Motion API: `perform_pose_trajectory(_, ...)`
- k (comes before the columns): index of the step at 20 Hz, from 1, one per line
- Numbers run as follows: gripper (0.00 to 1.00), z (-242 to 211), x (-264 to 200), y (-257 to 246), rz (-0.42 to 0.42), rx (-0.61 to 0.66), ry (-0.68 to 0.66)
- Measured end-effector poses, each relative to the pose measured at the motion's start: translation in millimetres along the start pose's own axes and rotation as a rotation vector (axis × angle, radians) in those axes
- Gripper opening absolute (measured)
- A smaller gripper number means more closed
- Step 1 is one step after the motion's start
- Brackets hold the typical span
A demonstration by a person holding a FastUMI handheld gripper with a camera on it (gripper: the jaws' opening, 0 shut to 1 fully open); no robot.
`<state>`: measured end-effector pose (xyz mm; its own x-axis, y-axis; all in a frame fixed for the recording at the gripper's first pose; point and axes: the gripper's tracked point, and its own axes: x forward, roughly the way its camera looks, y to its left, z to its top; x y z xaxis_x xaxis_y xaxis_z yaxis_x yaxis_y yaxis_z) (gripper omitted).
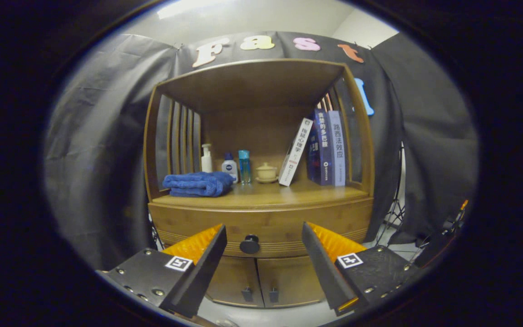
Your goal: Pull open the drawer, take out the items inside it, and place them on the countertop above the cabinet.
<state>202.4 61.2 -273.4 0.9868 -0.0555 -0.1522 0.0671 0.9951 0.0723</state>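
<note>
A wooden cabinet stands ahead of me. Its drawer (261, 225) is closed, with a dark round knob (249, 244) at the middle of its front. My gripper (263, 234) is open, and the knob sits between the two fingers, a little beyond their tips and nearer the left finger. Nothing is held. Above the drawer lies the wooden countertop (284, 193), under an open shelf roof. The inside of the drawer is hidden.
On the countertop lie a folded blue towel (197, 184) at the left, three small bottles (229, 167), a lidded cup on a saucer (266, 173) and three books (323, 147) at the right. Two small doors (261, 281) sit below the drawer. A stand leg (395, 213) rises right of the cabinet.
</note>
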Motion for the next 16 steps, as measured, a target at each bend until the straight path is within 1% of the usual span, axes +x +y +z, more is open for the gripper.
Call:
perform_pose_trajectory(2,1.00,-12,24,5,-0.010,0.028,0.023)
perform_pose_trajectory(5,1.00,-34,49,5,-0.026,0.039,0.072)
perform_pose_trajectory(12,1.00,-75,81,27,0.034,-0.009,0.160)
perform_pose_trajectory(13,0.98,-79,82,29,0.038,-0.016,0.168)
perform_pose_trajectory(16,0.71,-86,92,21,-0.007,-0.065,0.178)
